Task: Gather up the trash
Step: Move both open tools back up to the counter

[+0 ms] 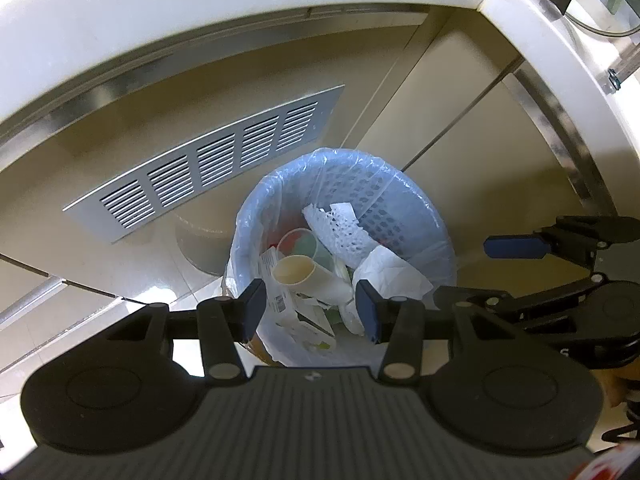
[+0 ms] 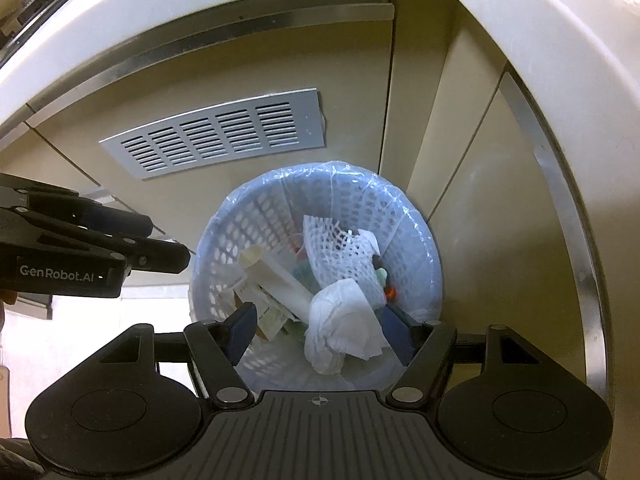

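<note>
Both grippers over the trash basket (image 2: 416, 216)

Right gripper (image 2: 320, 330) jaws spread, crumpled tissue (image 2: 344, 320) loose between; left gripper (image 1: 310, 306) at 9 o'clock, jaws apart, empty.

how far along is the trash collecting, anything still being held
Done: the lined bin already holds a crumpled tissue, white foam netting and a paper tube. In hand: nothing; the right gripper and left gripper are open above the bin. Left: no loose trash shows in either view.
</note>
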Available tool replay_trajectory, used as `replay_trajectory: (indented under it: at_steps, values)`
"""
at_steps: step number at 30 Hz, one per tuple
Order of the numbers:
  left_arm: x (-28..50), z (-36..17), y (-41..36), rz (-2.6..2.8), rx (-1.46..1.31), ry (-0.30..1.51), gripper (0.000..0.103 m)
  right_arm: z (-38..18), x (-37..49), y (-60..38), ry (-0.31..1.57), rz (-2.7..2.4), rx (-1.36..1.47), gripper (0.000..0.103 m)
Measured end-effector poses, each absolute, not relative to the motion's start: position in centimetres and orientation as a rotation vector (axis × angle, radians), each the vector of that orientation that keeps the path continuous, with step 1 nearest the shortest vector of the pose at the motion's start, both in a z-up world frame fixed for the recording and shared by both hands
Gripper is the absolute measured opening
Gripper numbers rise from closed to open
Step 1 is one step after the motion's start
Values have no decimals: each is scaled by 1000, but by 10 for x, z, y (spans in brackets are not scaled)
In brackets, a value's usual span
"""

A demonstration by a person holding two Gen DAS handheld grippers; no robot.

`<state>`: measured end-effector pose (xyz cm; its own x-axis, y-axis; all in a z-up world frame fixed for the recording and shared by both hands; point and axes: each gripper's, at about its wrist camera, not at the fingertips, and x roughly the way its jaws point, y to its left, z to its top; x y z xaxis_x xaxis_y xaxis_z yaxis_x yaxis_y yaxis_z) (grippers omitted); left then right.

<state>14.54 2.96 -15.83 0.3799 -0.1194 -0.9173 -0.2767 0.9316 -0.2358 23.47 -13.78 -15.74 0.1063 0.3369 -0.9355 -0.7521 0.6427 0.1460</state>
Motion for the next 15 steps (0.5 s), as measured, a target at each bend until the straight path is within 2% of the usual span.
replay_trajectory:
  at_steps: [8, 15]
  values:
    - [141, -139, 33, 86, -376, 1143, 45, -135, 232, -135, 1161, 864, -406, 69]
    - [135, -97, 32, 26, -353, 1043, 46, -81, 224, -137, 988, 912, -381, 69]
